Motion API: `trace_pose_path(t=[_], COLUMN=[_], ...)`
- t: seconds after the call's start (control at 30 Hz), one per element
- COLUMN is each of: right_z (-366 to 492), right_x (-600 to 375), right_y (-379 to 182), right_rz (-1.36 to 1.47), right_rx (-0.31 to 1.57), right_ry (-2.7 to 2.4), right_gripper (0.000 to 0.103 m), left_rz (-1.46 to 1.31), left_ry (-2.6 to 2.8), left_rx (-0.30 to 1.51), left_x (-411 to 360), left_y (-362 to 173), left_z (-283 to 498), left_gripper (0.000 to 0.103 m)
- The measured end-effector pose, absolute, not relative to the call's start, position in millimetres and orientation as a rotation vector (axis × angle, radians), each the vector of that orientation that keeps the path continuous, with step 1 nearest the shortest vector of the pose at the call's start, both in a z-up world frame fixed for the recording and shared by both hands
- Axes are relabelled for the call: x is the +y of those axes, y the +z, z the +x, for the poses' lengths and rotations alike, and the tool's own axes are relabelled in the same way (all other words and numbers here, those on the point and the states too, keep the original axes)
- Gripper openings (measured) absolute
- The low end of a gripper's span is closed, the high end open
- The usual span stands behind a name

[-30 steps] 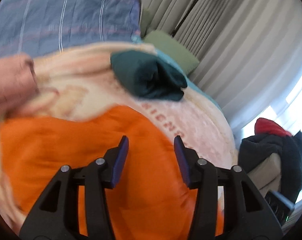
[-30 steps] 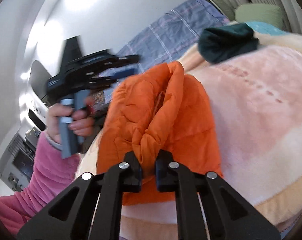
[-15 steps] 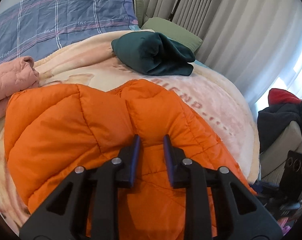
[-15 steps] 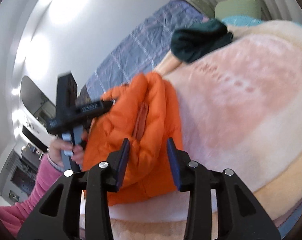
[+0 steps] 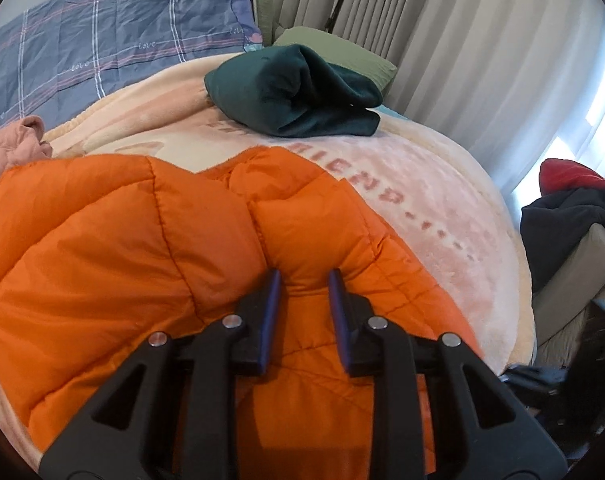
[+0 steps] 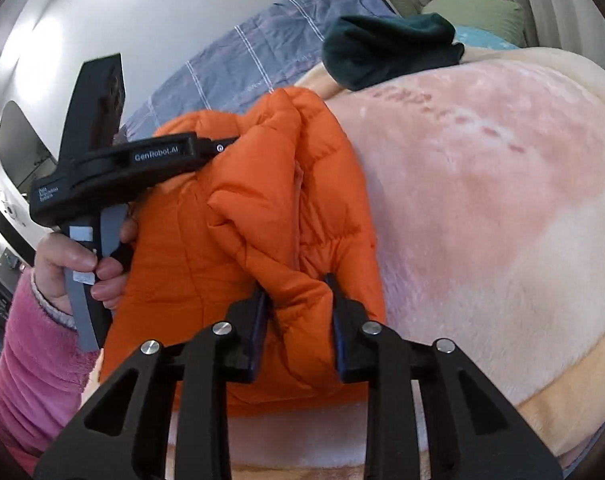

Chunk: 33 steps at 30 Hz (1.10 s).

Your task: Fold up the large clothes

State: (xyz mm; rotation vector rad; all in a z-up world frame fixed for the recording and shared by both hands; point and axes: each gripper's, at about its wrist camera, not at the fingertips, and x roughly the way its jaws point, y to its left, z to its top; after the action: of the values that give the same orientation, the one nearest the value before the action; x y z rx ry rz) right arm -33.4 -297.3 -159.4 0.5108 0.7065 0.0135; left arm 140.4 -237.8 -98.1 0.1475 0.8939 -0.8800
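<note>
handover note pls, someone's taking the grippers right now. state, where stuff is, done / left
Left gripper: pinching a puffy fold of the orange puffer jacket; jaws just closed in.
Right gripper: clamped on another bunched fold of the jacket, jaws just closing.
Jacket lies on the peach blanket, partly doubled over. Folded dark green garment sits further back near the green pillow.
Done: green garment folded. Left: finish and flatten the jacket fold.
</note>
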Motion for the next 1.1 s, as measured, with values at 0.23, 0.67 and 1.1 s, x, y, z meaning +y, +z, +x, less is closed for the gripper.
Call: trace_pose_path(t=[0.23,0.67,1.1], right_z=[-34,-30,-43], right_x=[-295,-292,-285], right_y=[-166,-166,-126], right_rz=[0.490,0.450,0.277], right_rx=[0.714,0.718,0.620], right_ry=[0.021,0.022,-0.024], right_gripper=[0.027,0.029,0.030], left_rz=[0.236,0.211,0.196], left_ry=[-0.851,-0.863,-0.861], left_rx=[0.857,0.865,0.884], left_x=[-248,-245,-245], left_y=[-111,-118,-124], left_z=[133,137,142], left_gripper=[0.026,0.026,0.026])
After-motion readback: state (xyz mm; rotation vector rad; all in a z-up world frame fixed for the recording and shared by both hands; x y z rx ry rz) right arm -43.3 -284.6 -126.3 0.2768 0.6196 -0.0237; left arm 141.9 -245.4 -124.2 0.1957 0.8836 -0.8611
